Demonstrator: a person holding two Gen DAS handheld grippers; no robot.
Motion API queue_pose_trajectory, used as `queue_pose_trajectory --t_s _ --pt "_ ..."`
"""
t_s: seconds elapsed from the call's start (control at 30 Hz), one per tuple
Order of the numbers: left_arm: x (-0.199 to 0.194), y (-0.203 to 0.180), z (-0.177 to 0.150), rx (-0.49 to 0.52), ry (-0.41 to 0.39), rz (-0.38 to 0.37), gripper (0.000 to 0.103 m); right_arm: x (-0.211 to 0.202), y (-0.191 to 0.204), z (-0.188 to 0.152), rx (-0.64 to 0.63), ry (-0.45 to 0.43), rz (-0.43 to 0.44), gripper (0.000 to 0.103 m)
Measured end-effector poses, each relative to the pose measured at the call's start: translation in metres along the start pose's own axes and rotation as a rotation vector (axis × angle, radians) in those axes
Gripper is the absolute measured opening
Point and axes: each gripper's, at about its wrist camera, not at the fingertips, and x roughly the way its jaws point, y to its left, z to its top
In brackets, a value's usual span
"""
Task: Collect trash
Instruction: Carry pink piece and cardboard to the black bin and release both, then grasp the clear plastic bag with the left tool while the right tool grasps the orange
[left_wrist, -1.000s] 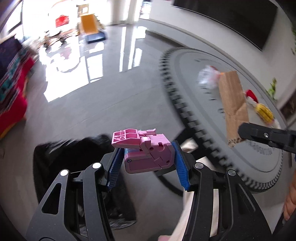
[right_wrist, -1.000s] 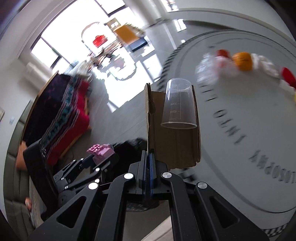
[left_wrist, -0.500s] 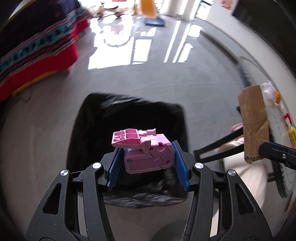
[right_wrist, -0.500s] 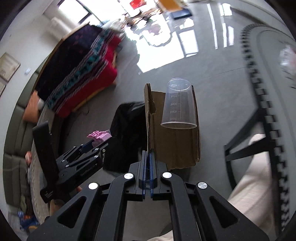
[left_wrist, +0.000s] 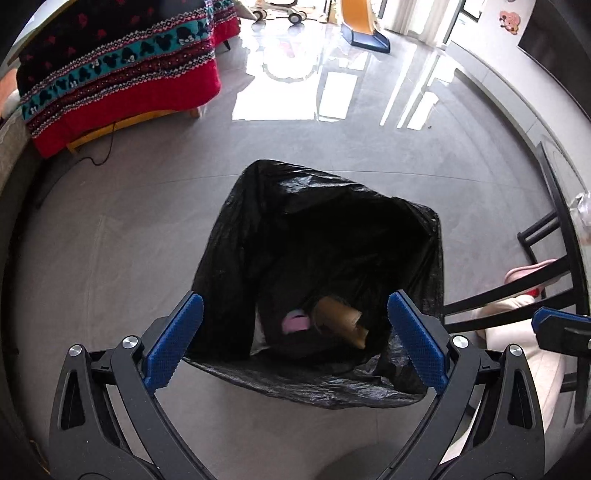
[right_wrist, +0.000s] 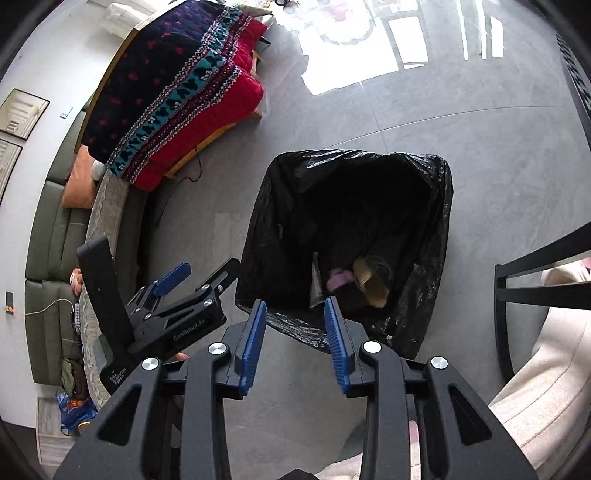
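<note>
A bin lined with a black trash bag stands on the grey floor below both grippers; it also shows in the right wrist view. Inside lie the pink plastic toy piece and the brown cardboard piece, also seen in the right wrist view as pink piece and cardboard. My left gripper is wide open and empty above the bag's near rim. My right gripper is open and empty, just over the near rim. The left gripper also appears in the right wrist view.
A sofa with a red, teal and dark patterned blanket stands at the back left. A black table frame and the person's light trouser leg are on the right. A green couch is at far left.
Both grippers opened over the bin. The pink toy piece dropped from the left gripper and the cardboard with the clear cup from the right gripper; pink piece and cardboard now lie in the bag.
</note>
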Motion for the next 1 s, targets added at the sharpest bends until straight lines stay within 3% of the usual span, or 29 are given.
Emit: queue_pose_trajectory --t_s 0.4,0.6,1.0 --pt "-0.013 -0.046 0.005 0.078 -0.006 -0.085 0.097 -0.049 -0.038 -0.013 0.056 -0.098 0.017 0.035" --pt "-0.03 -0.105 0.018 0.185 -0.029 -0.152 0.097 -0.101 -0.074 -0.024 0.098 -0.214 -0.021 0.04" --pt "-0.046 -0.27 0.034 0.461 -0.067 -0.266 0.097 -0.19 -0.183 -0.045 0.294 -0.383 -0.089 0.04"
